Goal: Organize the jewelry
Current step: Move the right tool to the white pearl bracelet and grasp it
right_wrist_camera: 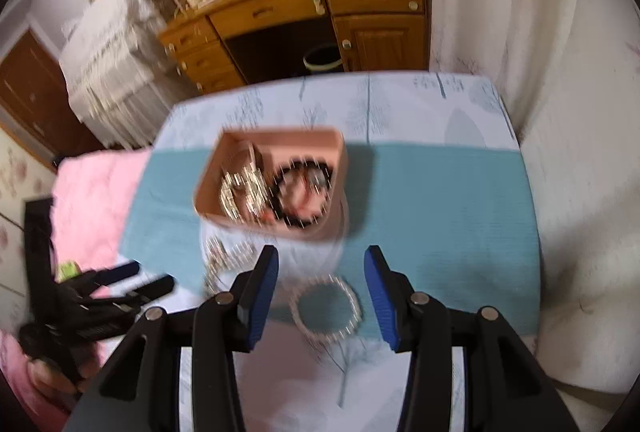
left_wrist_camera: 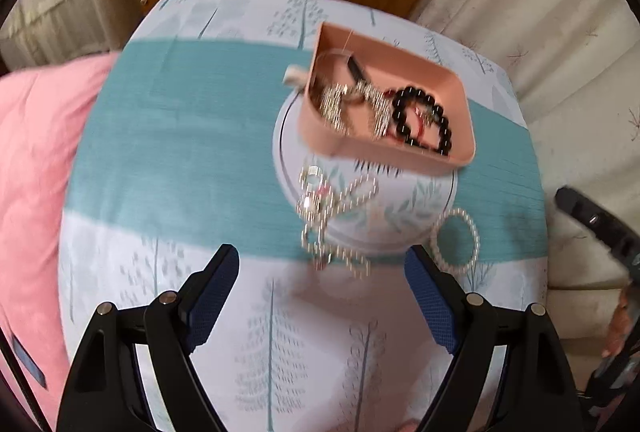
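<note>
Pink tray [left_wrist_camera: 460, 100] on round tin [left_wrist_camera: 400, 216], pearl bracelet [right_wrist_camera: 326, 308] beside

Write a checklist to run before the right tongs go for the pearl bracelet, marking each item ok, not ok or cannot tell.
1. Right tongs open: ok.
2. Pearl bracelet between the fingers' line: ok.
3. Bracelet clear of the bead chain: ok, they lie apart.
4. Left tongs open, holding nothing: ok.
5. Room in the pink tray: cannot tell; it holds a black bracelet and silver pieces.
6. Sharp view: not ok, blurred.
</note>
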The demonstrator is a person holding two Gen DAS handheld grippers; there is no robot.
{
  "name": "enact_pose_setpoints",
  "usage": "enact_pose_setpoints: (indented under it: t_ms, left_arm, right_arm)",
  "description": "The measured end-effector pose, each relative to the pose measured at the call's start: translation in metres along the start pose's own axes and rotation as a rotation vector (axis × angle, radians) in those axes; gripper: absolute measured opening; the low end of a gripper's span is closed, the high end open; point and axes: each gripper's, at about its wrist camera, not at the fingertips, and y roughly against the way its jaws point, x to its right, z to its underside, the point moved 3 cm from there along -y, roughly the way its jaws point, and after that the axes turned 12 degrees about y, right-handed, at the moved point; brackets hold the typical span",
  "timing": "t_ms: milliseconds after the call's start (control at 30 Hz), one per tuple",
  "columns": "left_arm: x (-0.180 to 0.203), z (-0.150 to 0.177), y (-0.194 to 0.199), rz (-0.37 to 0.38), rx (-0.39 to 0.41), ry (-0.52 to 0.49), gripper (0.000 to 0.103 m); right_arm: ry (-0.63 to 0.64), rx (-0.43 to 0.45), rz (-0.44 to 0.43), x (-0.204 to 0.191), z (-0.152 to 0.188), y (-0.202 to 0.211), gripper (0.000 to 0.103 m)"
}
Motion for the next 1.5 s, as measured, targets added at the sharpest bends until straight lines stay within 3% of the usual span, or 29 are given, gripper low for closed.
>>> enact_pose_setpoints:
  t_ms: [200, 400, 567, 800, 1100, 1167, 1233, 1367, 1467, 1500]
  left_arm:
    - [-0.007, 0.031, -0.011, 0.018, -0.045, 0.065, 0.083]
    - [-0.007, 0.051, -0.027, 0.063, -0.068, 0.149, 0.083]
    - [-0.007, 0.049, -0.039, 0.086, -0.05, 0.249, 0.083]
    - [-0.007, 0.026, -0.056, 0.061, -0.011, 0.318, 0.083]
    - [-0.006, 0.012, -0.074, 0.011, 0.019, 0.304, 0.057]
    - [-0.004, 0.011, -0.076, -0.003, 0.026, 0.285, 0.051]
    - [-0.001, 0.01, -0.077, -0.016, 0.03, 0.267, 0.038]
    - [0.004, 0.011, -0.079, -0.024, 0.029, 0.249, 0.035]
    - [0.005, 0.012, -0.078, -0.039, 0.035, 0.242, 0.029]
    - [0.005, 0.013, -0.079, -0.053, 0.036, 0.237, 0.022]
  right_arm:
    - [0.076, -0.089, 0.056, -0.001, 0.042, -0.023, 0.045]
    - [0.101, -0.112, 0.052, 0.001, 0.069, -0.047, 0.045]
    - [0.083, -0.109, 0.036, 0.005, 0.077, -0.064, 0.044]
    - [0.104, -0.093, 0.015, 0.004, 0.075, -0.078, 0.044]
    - [0.166, -0.082, 0.006, 0.005, 0.066, -0.089, 0.037]
    - [0.205, -0.085, 0.027, 0.003, 0.064, -0.091, 0.032]
    - [0.238, -0.087, 0.041, 0.002, 0.062, -0.092, 0.027]
    - [0.272, -0.091, 0.068, 0.004, 0.062, -0.093, 0.012]
    - [0.272, -0.092, 0.055, 0.008, 0.061, -0.092, 0.01]
    - [0.275, -0.092, 0.054, 0.008, 0.061, -0.092, 0.01]
